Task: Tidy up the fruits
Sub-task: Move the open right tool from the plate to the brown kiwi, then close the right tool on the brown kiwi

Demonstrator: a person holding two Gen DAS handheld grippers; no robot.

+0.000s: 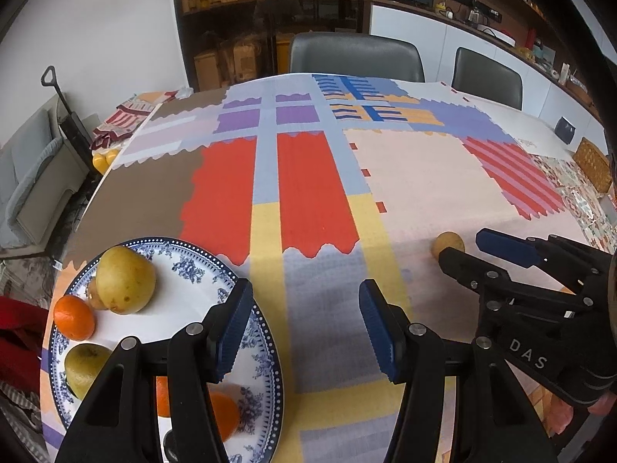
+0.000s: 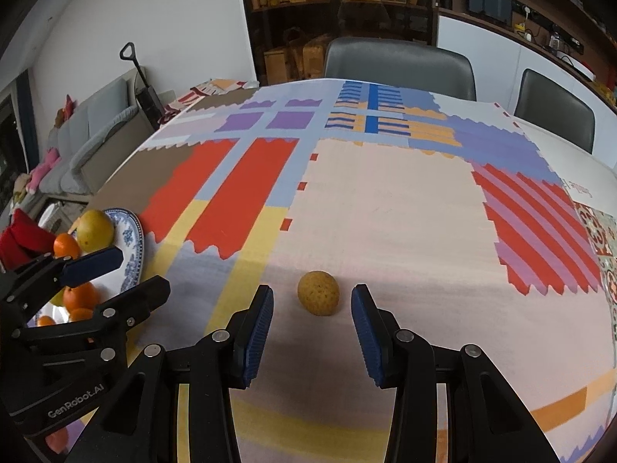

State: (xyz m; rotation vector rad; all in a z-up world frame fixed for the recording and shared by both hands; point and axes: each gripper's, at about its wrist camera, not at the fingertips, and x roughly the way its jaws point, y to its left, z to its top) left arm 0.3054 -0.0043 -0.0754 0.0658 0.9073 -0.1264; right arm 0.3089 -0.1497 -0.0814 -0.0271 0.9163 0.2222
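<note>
Patchwork cloth [image 2: 385, 208] covers the whole bench, and on it, at the person's left, sits a blue-and-white plate [image 1: 185, 258] already carrying most of the fruit. Biggest on it is a yellow pear [image 1: 125, 279], firm-looking but easily bruised, with a smaller green apple [image 1: 85, 366] nearer the rim. Oranges lie among them, one at the plate's edge [image 1: 73, 316], its skin dimpled enough to give a decent hold.

Alone on the pale pink patch, well apart from the plate, rests the small speckled fruit [image 2: 318, 293], round and yellow-brown. I would guess it is light, fairly firm and inclined to roll, since nothing stands against it. A hold across its widest middle, pads on opposite sides, seems the safest, and gentle, since the skin may mark.

Right claw [image 2: 312, 332] hangs just short of that fruit with its jaws parted wider than the fruit and nothing between them; the fruit lies ahead of the blue ribbed pads [image 2: 258, 339], roughly centred on the gap. Left claw [image 1: 306, 328] is likewise parted and empty, poised over the cloth beside the plate, one finger overlapping the rim.
</note>
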